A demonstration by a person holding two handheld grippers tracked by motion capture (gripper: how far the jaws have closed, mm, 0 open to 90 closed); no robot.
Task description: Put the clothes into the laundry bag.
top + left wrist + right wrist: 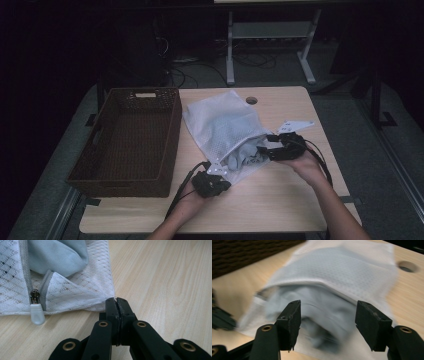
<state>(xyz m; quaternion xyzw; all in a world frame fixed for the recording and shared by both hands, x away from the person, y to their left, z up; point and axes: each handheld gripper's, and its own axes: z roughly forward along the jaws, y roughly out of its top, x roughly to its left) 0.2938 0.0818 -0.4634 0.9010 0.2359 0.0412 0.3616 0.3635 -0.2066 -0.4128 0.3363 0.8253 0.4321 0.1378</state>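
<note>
A white mesh laundry bag point(220, 122) lies in the middle of the table with a grey garment point(245, 155) showing at its unzipped mouth. My left gripper point(220, 176) sits at the bag's near corner. In the left gripper view that gripper point(116, 302) is shut on the corner of the mesh bag point(82, 290), with the zip pull point(37, 316) and the grey garment point(60, 257) to its left. My right gripper point(262, 150) is at the bag's mouth from the right. Its own view shows this gripper point(328, 322) open, and the blurred grey garment point(322, 312) lies beyond the jaws, not pressed by them.
A dark brown woven basket point(127, 95) stands on the table's left side, close to the bag, and is also visible in the right gripper view point(249, 252). A round cable hole point(251, 100) lies at the table's far edge. Bare wood lies in front of the bag and to its right.
</note>
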